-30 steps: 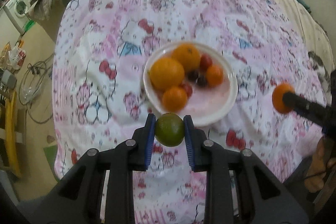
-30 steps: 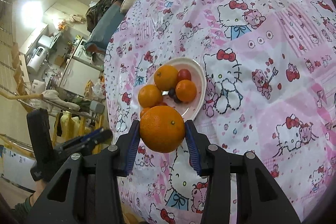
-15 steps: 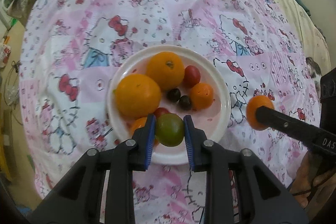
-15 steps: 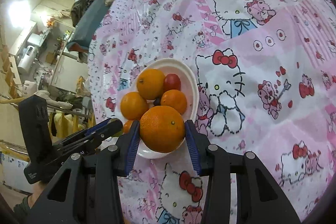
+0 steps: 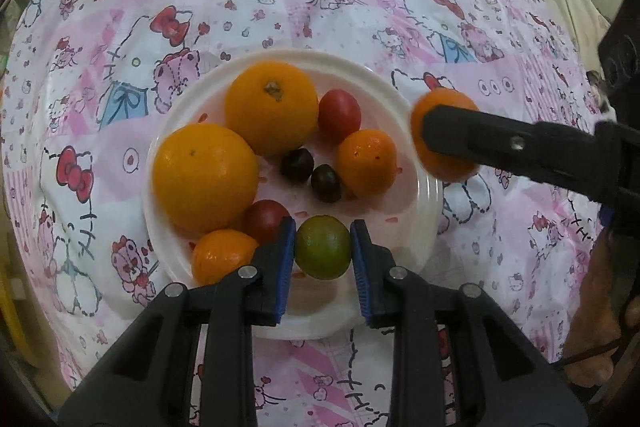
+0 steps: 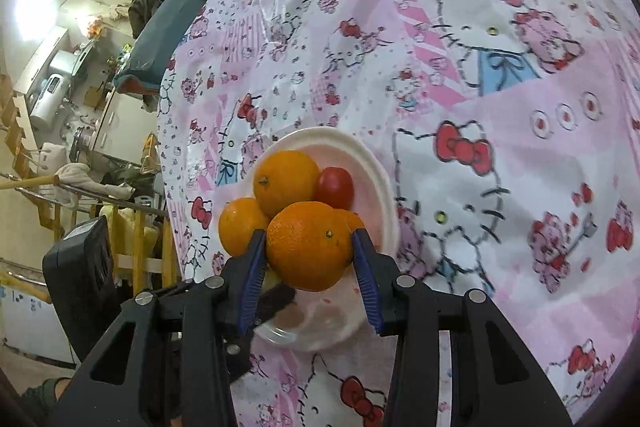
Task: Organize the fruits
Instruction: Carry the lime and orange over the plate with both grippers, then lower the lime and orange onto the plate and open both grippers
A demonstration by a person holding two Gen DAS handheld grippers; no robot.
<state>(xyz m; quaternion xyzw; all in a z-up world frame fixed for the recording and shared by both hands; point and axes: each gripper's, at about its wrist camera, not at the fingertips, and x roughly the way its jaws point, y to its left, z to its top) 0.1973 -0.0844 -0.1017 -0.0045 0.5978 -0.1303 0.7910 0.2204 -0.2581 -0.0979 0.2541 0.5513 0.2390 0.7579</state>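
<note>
Left gripper [image 5: 323, 254] fingers hold a green citrus [image 5: 323, 247] over the plate's [image 5: 428, 227] near rim for placing; right gripper [image 6: 309, 267] fingers clamp an orange [image 6: 310, 245] alongside.

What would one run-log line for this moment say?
left tongs: shut on green citrus, over white plate | right tongs: shut on orange, at plate rim | neither released

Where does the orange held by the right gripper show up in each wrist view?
Left wrist view: the orange sits at right, just off the plate's rim, partly behind a black finger of the right gripper.
Right wrist view: low centre, between the blue pads.
Shared landmark: the white plate.
</note>
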